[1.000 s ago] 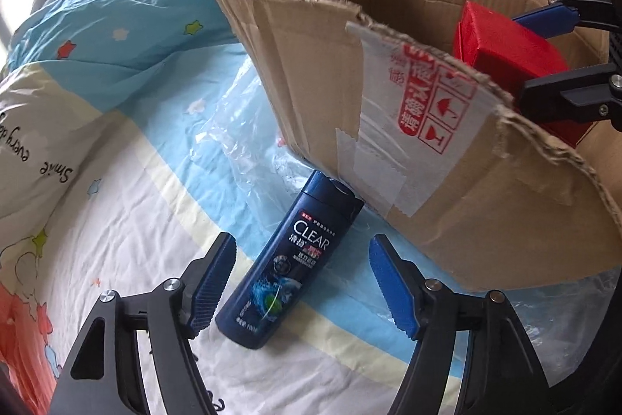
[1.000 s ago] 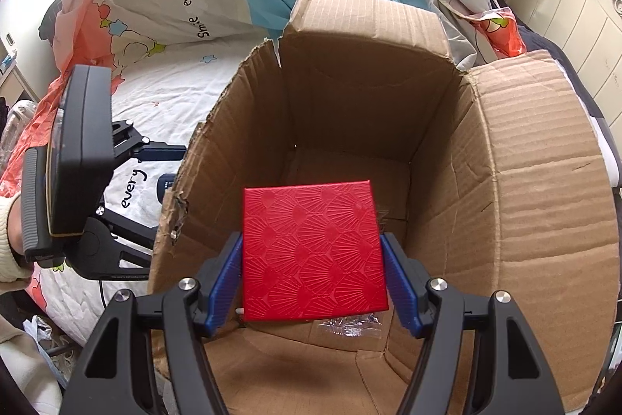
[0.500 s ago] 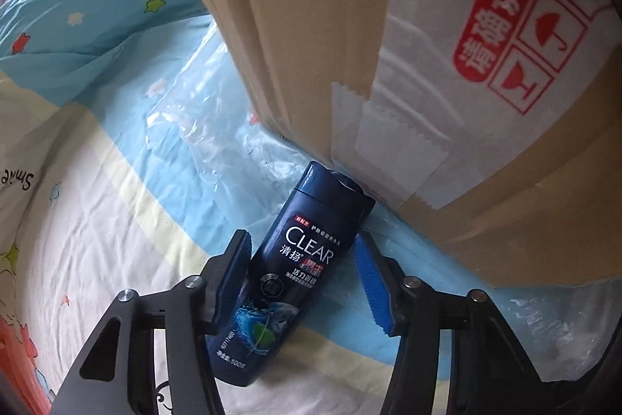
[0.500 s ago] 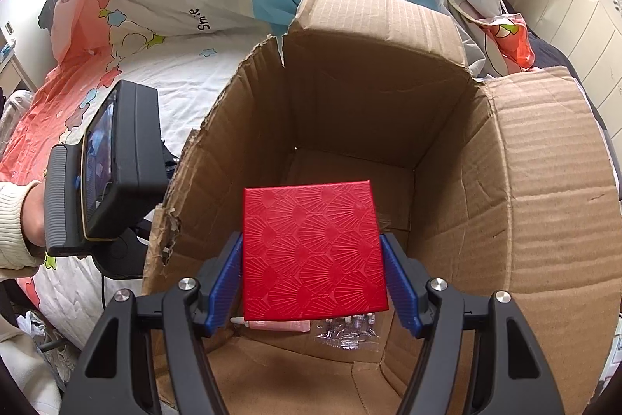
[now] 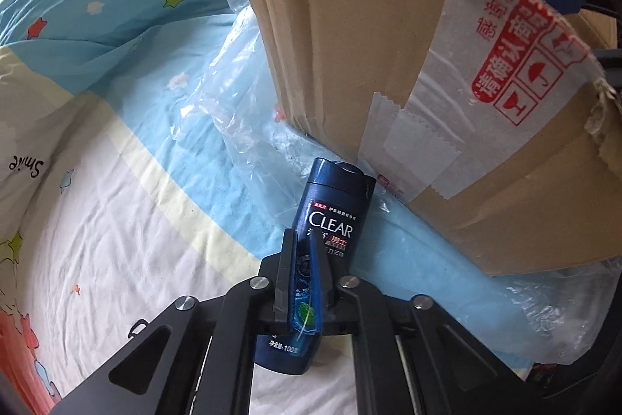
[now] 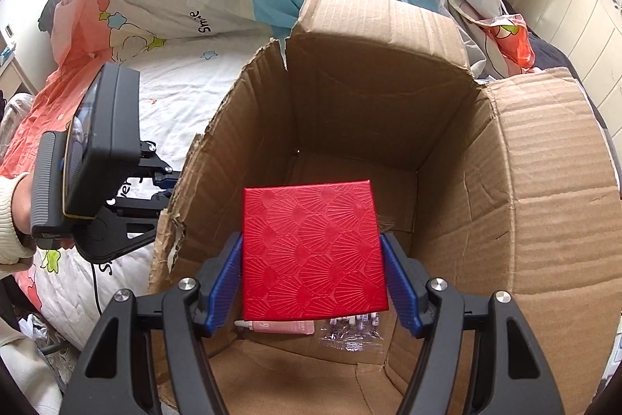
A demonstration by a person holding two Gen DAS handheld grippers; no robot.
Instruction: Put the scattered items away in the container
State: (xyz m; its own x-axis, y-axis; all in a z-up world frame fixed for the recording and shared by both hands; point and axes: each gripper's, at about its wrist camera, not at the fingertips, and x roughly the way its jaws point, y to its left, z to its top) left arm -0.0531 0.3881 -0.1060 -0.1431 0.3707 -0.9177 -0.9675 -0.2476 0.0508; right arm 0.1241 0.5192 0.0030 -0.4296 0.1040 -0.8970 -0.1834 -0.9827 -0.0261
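Two grips on: left gripper pinches the shampoo bottle on the bed beside the cardboard box, cap pointing boxward; right gripper clamps the red box above its opening.

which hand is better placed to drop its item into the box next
Right. The right gripper already holds the red box over the open cardboard box; the left gripper pinches the shampoo bottle outside it, down on the bed.
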